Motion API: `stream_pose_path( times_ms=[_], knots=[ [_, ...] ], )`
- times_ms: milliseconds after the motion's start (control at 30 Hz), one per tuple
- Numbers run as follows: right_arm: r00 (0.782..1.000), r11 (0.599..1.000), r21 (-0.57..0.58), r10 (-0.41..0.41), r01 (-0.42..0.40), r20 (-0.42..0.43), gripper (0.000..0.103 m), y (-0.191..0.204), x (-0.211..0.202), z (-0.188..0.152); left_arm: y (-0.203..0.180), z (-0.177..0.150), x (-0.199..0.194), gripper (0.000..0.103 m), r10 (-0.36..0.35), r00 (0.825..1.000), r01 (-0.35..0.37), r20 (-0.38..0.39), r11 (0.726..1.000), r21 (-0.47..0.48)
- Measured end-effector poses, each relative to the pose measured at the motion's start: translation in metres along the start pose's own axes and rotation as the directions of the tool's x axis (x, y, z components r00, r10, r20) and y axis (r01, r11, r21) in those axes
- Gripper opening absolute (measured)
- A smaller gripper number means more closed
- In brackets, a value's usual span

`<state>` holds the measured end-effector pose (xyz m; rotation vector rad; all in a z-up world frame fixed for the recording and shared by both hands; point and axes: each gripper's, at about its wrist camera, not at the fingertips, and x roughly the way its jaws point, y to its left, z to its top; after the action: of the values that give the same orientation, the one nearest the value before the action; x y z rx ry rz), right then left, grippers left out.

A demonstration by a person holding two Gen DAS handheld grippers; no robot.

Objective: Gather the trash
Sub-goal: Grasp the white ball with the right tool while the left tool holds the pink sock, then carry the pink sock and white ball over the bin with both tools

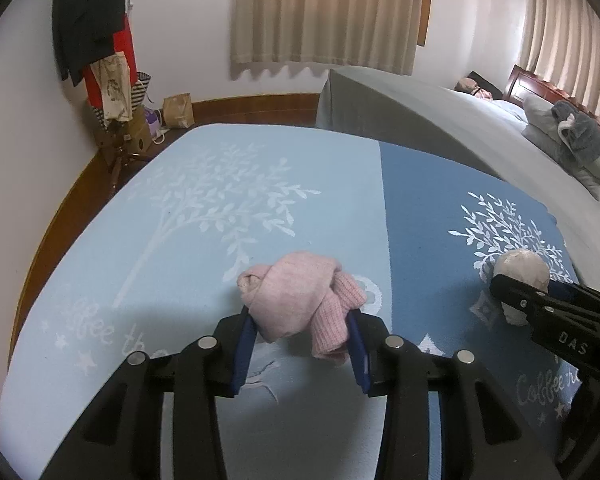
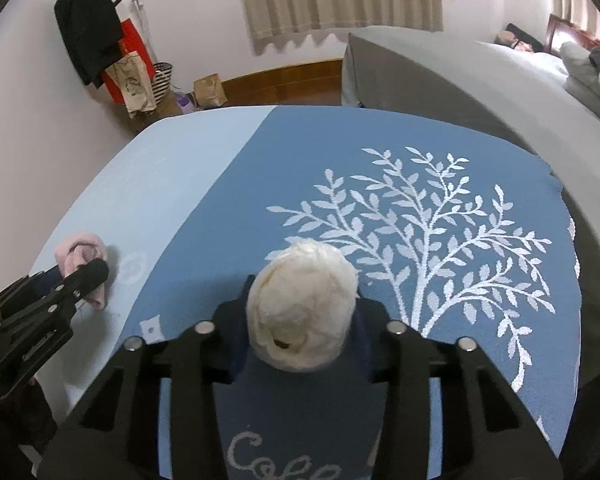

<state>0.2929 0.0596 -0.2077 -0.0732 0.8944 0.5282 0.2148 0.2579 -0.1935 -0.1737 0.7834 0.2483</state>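
A pink knitted bundle (image 1: 300,296) lies on the blue blanket with white tree patterns (image 1: 204,264), and my left gripper (image 1: 300,315) is shut on it, blue pads pressing both sides. To its right, a white crumpled ball (image 2: 302,304) sits between the fingers of my right gripper (image 2: 303,297), which is shut on it. The left wrist view shows the same ball (image 1: 520,268) with the right gripper (image 1: 505,285) on it. From the right wrist view, the left gripper (image 2: 93,273) and the pink bundle (image 2: 80,250) appear at the left edge.
A grey bedcover (image 1: 440,120) lies beyond the blanket, with pillows (image 1: 572,136) and a person lying at the bed's head (image 1: 478,88). A coat stand with hanging clothes (image 1: 92,32) and paper bags (image 1: 178,110) stand on the wooden floor by the wall.
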Motion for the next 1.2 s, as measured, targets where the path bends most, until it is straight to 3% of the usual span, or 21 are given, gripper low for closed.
stream_pose_path(
  times_ms=[267, 667, 1200],
  knots=[
    [0.997, 0.999, 0.026, 0.02, -0.022, 0.077, 0.038, -0.007, -0.048, -0.005, -0.013, 0.003, -0.028, 0.041, -0.017, 0.999, 0.017, 0.041, 1.0, 0.016],
    [0.985, 0.998, 0.068, -0.029, 0.018, 0.168, 0.038, -0.036, -0.137, -0.033, -0.067, -0.002, -0.089, 0.041, -0.103, 0.991, 0.095, 0.084, 0.991, 0.095],
    [0.955, 0.979, 0.168, -0.153, 0.112, 0.256, 0.039, -0.082, -0.25, -0.089, -0.153, -0.017, -0.173, 0.041, -0.27, 0.955, 0.239, 0.121, 0.946, 0.22]
  ],
)
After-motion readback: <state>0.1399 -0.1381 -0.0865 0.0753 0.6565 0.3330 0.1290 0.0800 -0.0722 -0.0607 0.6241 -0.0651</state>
